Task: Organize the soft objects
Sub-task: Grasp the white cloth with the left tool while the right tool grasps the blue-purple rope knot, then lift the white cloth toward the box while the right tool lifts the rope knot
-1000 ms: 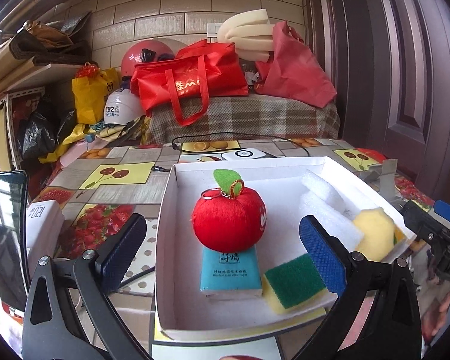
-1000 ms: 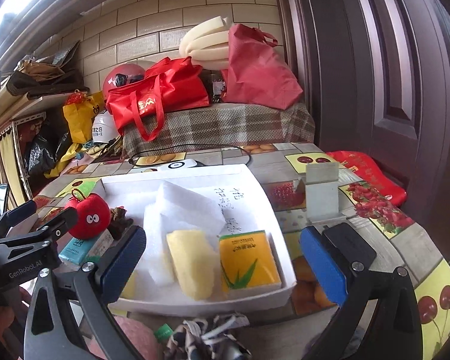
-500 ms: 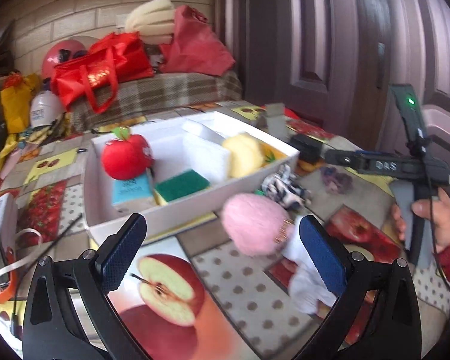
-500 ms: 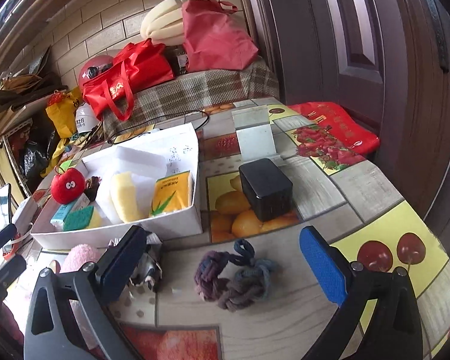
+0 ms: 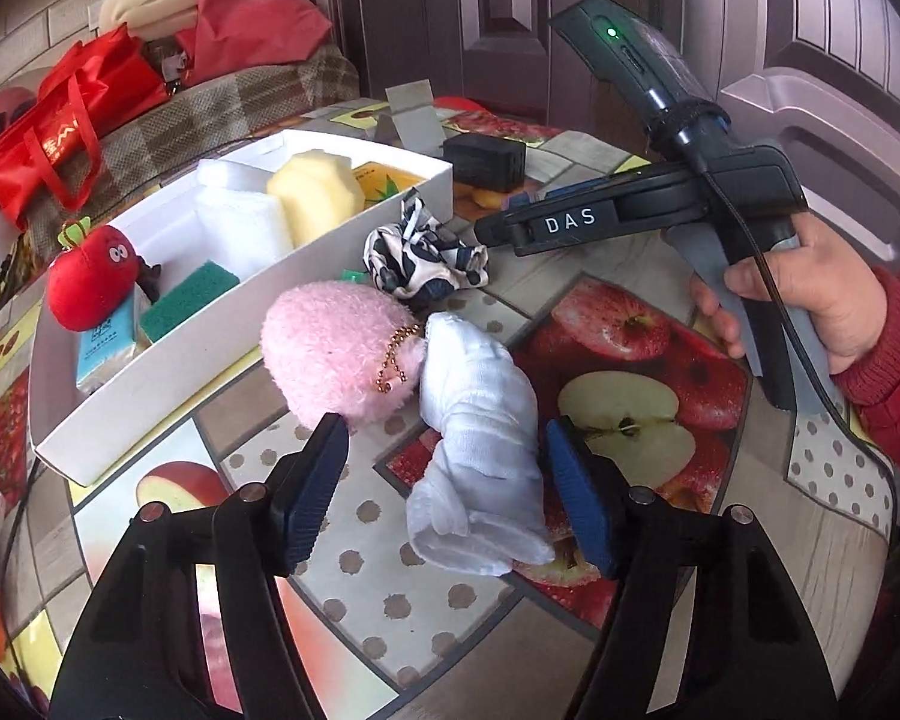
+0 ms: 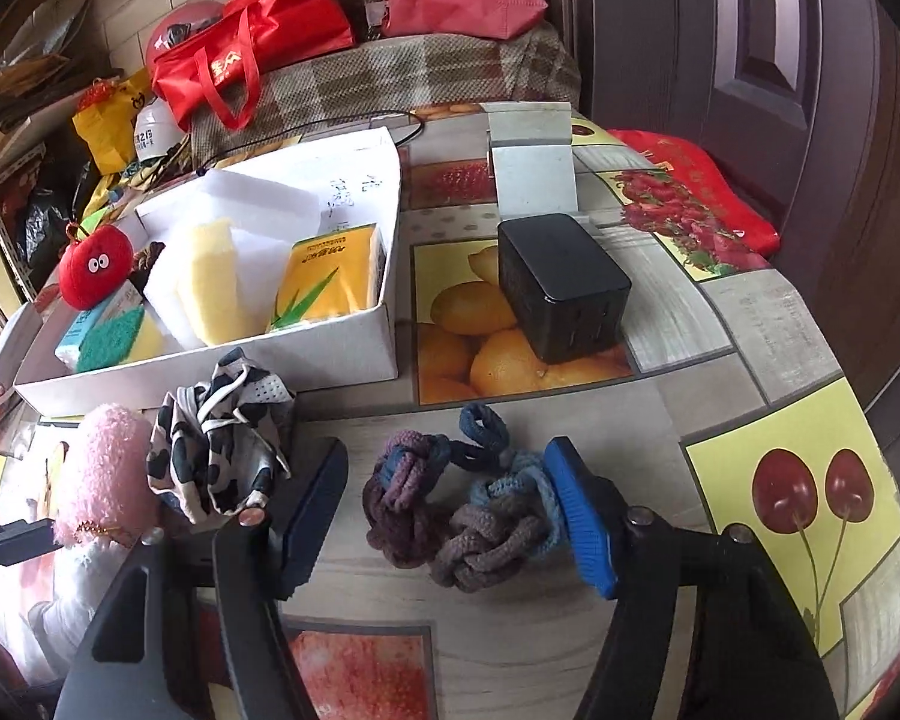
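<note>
My left gripper (image 5: 447, 489) is open, its fingers on either side of a rolled white sock (image 5: 480, 438) lying on the table. A pink fluffy plush (image 5: 336, 348) touches the sock's far end. A black-and-white cloth (image 5: 420, 255) lies beside the white box (image 5: 168, 384), which holds a red apple plush (image 5: 93, 279), sponges and foam. My right gripper (image 6: 447, 510) is open around a knotted purple-blue rope toy (image 6: 456, 510). The box (image 6: 354, 348), cloth (image 6: 216, 450) and pink plush (image 6: 105, 480) show at the left of the right wrist view.
A black block (image 6: 561, 285) and a white stand (image 6: 534, 162) sit right of the box. Red bags (image 6: 252, 54) lie on a plaid-covered surface behind. The right gripper's handle and hand (image 5: 804, 312) show at the right of the left wrist view.
Both grippers pulled back from over the box and came down to the table. The left one now straddles the white sock, the right one the rope toy.
</note>
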Available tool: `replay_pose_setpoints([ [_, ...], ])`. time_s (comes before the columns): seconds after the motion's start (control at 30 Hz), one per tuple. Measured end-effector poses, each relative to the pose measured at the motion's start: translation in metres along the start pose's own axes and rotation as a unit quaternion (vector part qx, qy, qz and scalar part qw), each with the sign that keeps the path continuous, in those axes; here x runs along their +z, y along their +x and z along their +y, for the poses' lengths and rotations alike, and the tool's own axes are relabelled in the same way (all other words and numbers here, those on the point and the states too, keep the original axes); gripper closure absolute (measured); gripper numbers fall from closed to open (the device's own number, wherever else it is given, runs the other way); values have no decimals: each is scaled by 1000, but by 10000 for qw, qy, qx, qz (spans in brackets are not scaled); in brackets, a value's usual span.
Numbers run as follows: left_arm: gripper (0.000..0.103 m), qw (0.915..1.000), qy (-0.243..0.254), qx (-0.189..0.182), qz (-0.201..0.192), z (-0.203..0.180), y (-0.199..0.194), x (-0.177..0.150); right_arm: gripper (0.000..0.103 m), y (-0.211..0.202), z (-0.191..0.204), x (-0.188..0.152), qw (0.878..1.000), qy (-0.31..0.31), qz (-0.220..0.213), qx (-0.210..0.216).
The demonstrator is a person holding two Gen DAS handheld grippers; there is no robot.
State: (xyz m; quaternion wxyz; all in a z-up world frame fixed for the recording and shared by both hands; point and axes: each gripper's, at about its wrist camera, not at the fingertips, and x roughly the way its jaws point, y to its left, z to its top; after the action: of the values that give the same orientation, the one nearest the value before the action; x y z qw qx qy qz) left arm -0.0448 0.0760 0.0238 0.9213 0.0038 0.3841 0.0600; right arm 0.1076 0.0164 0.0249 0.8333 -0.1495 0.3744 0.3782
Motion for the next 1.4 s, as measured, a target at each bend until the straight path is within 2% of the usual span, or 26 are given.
replay_pose_setpoints([
  [0.13,35,9992,299,31,258,-11,9,-2,34,2,5,-1,9998,-160,59,-95],
  [0.23,35,9990,357,-18,285,-14,11,-3,35,2,6,-1,9997,-197,71,-108],
  [0.27,44,9990,350,-26,277,-13,10,-3,37,2,7,-1,9997,-192,67,-104],
  [0.3,68,9991,335,-39,266,-12,10,-3,47,3,7,0,9998,-186,63,-74],
  [0.33,68,9992,317,-42,255,-11,10,-3,55,3,7,0,9998,-189,56,-46],
  [0.43,69,9994,347,-67,65,-12,3,-2,68,-1,8,0,9998,-205,-30,34],
  [0.53,69,9984,366,127,-405,-12,-15,-5,69,-8,5,-1,9997,-102,-218,28],
  [0.6,69,9961,243,387,-750,-9,-29,-7,69,-15,1,-2,9992,22,-409,49],
  [0.8,68,9816,-522,802,-1652,17,-64,-19,69,-46,-1,-14,9937,171,-1106,-21],
  [1.03,68,9624,-1113,1460,-2000,31,-76,-27,69,-72,14,-32,9872,-58,-1587,-105],
  [1.17,68,9533,-1419,1749,-2014,41,-78,-30,69,-82,32,-40,9836,-246,-1785,-73],
  [1.4,68,9411,-1490,2214,-2077,35,-78,-30,69,-88,82,-50,9804,-522,-1873,320],
])
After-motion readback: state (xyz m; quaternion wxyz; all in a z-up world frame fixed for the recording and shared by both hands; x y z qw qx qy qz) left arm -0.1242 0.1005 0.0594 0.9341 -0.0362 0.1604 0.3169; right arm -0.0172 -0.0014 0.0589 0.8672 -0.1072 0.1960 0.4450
